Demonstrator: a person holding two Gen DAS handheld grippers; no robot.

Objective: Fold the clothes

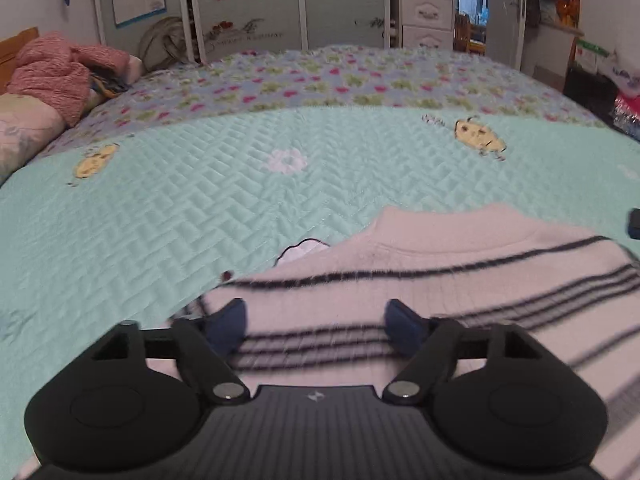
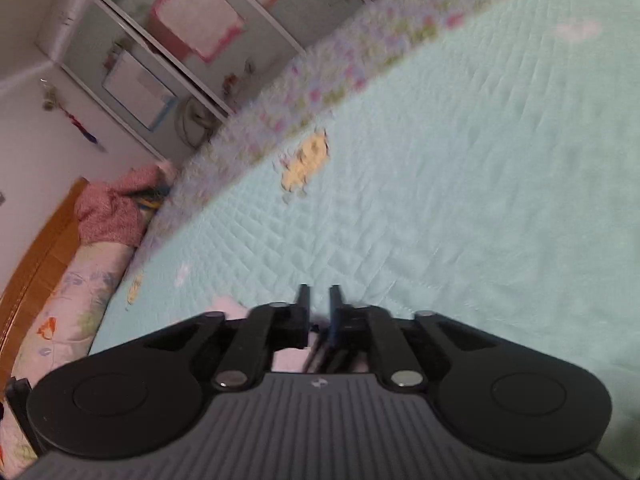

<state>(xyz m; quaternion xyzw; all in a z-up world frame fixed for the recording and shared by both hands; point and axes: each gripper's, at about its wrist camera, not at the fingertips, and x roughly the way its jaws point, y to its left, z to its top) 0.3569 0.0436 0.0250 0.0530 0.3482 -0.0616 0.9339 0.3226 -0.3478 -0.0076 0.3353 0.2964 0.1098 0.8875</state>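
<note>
Two tongs work over a bed (image 1: 160,208) with a mint quilt. Left tongs (image 1: 316,326) stand spread wide above a pale pink sweater (image 1: 420,272) with dark stripes, pinching nothing; the sweater lies flat beneath and ahead of them. Right tongs (image 2: 319,304) are nearly pressed together, a narrow gap showing; whether they pinch the pink fabric below them cannot be told.
</note>
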